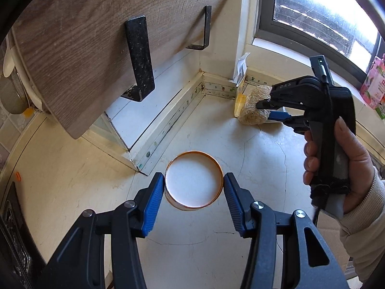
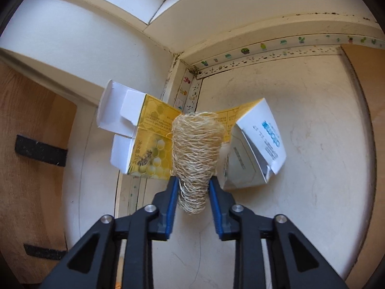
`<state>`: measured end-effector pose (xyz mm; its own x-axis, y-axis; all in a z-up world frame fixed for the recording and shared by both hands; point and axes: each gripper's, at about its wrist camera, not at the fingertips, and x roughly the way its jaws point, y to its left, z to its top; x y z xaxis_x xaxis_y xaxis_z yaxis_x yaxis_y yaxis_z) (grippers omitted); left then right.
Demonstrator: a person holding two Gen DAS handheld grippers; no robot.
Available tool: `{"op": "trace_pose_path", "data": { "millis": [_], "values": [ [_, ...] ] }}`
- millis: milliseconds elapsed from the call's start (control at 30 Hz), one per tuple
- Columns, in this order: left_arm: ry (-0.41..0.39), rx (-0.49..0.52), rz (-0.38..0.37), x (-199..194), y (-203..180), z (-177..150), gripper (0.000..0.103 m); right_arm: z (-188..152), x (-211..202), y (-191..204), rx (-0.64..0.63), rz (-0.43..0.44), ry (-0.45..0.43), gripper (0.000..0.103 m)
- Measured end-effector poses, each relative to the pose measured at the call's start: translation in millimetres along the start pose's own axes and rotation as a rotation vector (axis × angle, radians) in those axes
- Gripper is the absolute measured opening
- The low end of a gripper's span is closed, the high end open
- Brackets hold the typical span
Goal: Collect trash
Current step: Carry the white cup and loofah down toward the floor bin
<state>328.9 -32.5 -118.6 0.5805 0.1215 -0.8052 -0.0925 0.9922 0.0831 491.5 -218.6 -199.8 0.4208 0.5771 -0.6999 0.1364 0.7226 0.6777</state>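
Note:
My left gripper [image 1: 193,186] is shut on an orange-rimmed round paper cup [image 1: 193,183], seen from above with a white inside, held over the cream counter. My right gripper [image 2: 192,180] is shut on a tan loofah sponge [image 2: 195,154] in the counter's corner; from the left wrist view that gripper [image 1: 270,109] pinches the loofah [image 1: 252,106] at the right. Behind the loofah lies a flattened yellow honeycomb-print carton [image 2: 149,144] and a crumpled white box with blue print [image 2: 259,151].
A wooden shelf [image 1: 84,36] on black brackets hangs at the upper left. A window [image 1: 324,12] with a sill runs along the back right. A pink packet [image 1: 375,84] stands on the sill. Cactus-print tape [image 2: 264,45] lines the wall joint.

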Motion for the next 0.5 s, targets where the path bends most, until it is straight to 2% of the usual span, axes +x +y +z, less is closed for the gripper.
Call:
{"op": "trace_pose_path", "data": {
  "millis": [267,500],
  "values": [
    [-0.033,0.012,-0.041,-27.3,0.4,-10.3,0.049,-40.7,-50.3,7.6,-0.070,0.003,-0.006,0.021],
    [-0.079,0.054,-0.094,-68.1,5.0,-34.4,0.049,-106.7,-114.1,15.2,-0.125,0.013,-0.029,0.020]
  ]
}}
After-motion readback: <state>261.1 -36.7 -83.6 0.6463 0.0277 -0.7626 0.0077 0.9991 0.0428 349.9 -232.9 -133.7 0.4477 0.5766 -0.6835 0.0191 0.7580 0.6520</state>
